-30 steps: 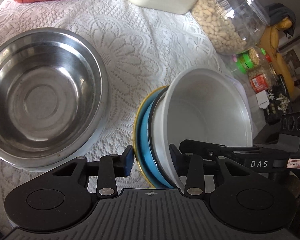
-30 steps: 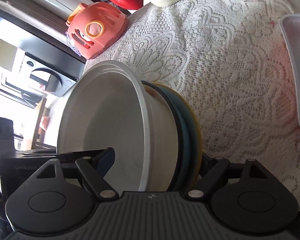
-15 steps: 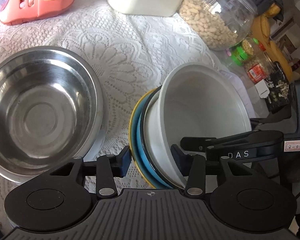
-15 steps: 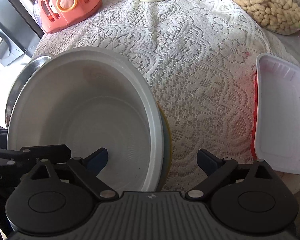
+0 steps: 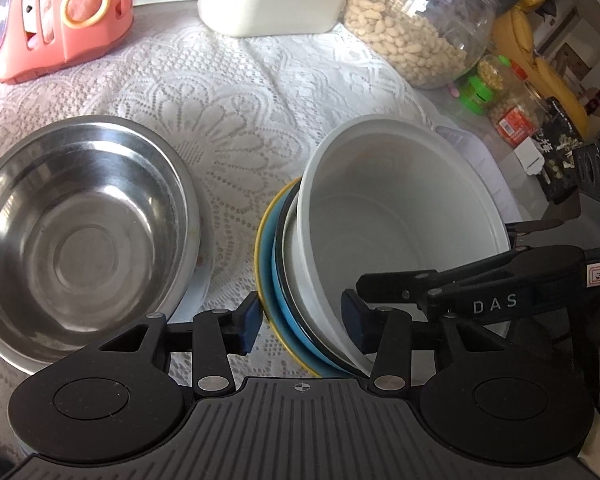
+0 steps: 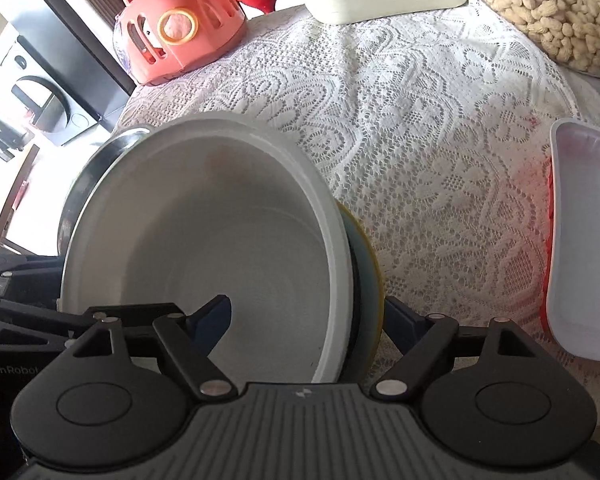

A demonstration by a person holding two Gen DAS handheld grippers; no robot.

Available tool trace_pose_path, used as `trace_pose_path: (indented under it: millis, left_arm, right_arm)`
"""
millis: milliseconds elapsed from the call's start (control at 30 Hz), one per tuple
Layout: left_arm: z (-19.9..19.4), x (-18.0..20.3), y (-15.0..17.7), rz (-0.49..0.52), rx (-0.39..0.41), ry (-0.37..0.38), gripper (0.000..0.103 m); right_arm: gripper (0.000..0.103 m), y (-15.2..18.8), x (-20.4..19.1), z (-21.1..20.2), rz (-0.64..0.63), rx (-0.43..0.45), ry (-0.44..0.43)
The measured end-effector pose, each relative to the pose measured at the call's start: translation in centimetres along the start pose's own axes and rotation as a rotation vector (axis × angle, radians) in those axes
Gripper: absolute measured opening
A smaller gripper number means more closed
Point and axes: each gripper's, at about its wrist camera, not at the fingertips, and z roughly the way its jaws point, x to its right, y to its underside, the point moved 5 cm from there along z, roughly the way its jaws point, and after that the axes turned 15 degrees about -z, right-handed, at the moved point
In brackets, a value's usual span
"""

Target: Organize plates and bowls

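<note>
A white bowl (image 5: 400,216) is nested on a blue plate with a yellow rim (image 5: 269,280), and the stack is held off the lace cloth. My left gripper (image 5: 300,320) is shut on the stack's edge, one finger outside the plate and one inside the bowl. My right gripper (image 6: 308,320) is shut on the opposite edge of the same stack (image 6: 228,248); the plate rim (image 6: 370,256) shows beside the bowl. A steel bowl (image 5: 80,236) sits on the cloth to the left of the stack; its rim (image 6: 100,156) peeks out behind the white bowl.
A pink plastic toy (image 5: 56,16), a white box (image 5: 268,4) and a jar of peanuts (image 5: 416,28) stand at the back of the table. A white tray with a red edge (image 6: 584,240) lies at the right. Small jars (image 5: 496,92) stand off the table's right.
Both grippers have tipped the held stack from nearly on edge towards level and drawn it back a little. The steel bowl has not moved.
</note>
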Motion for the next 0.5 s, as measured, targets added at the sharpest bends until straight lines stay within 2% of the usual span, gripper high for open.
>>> trace_pose_path:
  millis: [500]
  left_arm:
    - [0.0, 0.55, 0.13, 0.032, -0.002, -0.028, 0.051]
  right_arm:
    - [0.08, 0.39, -0.53, 0.19, -0.012, 0.011, -0.027]
